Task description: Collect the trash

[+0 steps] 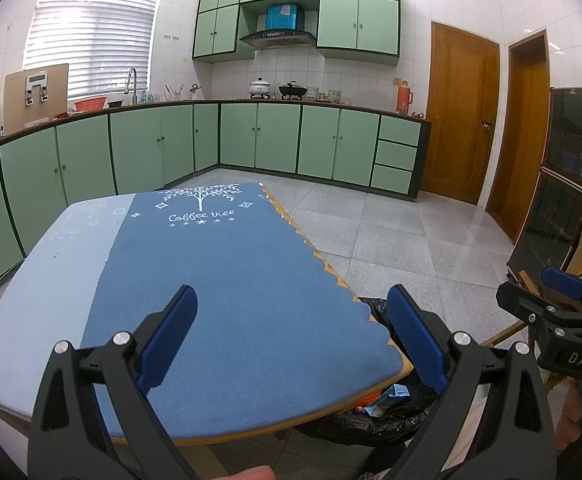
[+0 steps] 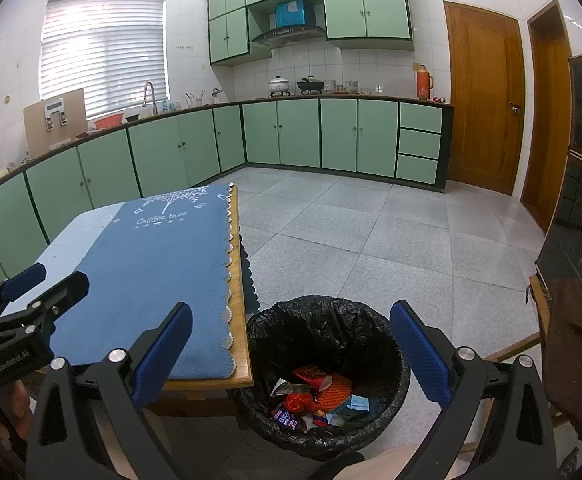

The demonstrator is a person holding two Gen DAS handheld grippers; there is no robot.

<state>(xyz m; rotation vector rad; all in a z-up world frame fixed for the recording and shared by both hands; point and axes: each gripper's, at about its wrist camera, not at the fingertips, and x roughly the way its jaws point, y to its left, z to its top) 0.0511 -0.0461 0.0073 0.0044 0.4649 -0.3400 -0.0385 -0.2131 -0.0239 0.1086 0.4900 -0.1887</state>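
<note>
We hold the right hand-held gripper (image 2: 291, 352) open and empty above the bin (image 2: 399, 364) beside the counter (image 2: 239, 360), where the trash (image 2: 319, 398) lies, while the left hand-held gripper (image 1: 291, 336) hovers open over the blue cloth (image 1: 227, 280).

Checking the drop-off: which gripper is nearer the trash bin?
Right. The right gripper hovers directly over the trash bin; the left gripper sits above the table beside it.
</note>
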